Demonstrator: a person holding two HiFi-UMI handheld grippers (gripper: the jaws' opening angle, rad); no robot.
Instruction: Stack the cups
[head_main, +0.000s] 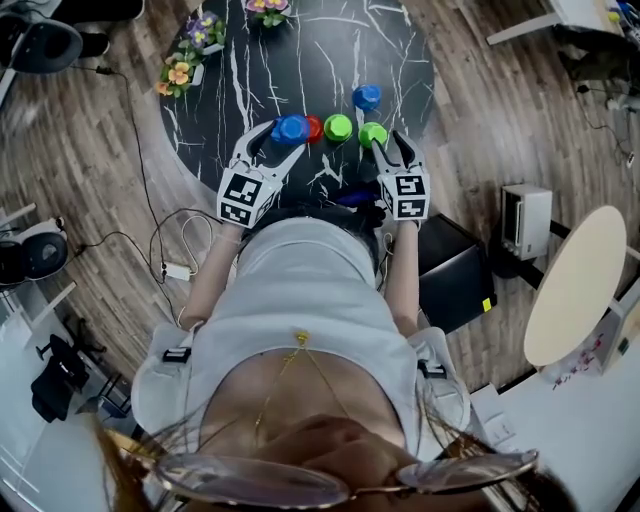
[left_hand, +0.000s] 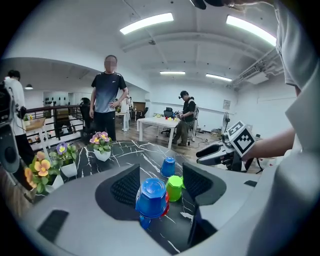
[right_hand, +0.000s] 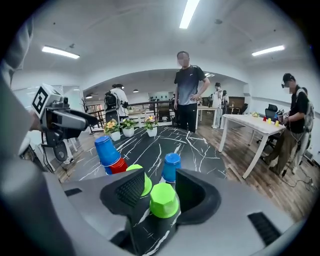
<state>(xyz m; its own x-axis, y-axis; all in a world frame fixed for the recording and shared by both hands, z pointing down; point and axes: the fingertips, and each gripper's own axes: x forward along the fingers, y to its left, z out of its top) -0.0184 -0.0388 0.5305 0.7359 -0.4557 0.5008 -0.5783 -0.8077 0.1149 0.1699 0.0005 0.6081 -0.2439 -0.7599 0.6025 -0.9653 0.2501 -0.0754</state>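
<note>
The tilted blue cup (left_hand: 151, 196) is leaning base-first toward the left gripper (left_hand: 161, 175), sitting askew over the red cup (right_hand: 118, 165), whose side is peeking out beneath it. The left gripper's jaws are standing wide apart around this cup: it is lying close against the left pad, while a clear gap is showing on the side of the right pad, so the gripper is released rather than clamping.

The near green cup (right_hand: 164, 200) is standing upside down on the black marble table (head_main: 300, 60), between the jaws of the right gripper (right_hand: 161, 176). Those jaws are spread as well, with a sliver of tabletop showing between the left pad and the cup, so nothing is being squeezed.

In the head view the cups are forming a row across the near part of the table, the other green cup (head_main: 338, 127) sitting between the red cup and the near green one. The far blue cup (right_hand: 171, 167) is standing alone, upside down, just beyond the row.

Flower pots (head_main: 180, 72) are lining the table's far left edge.
</note>
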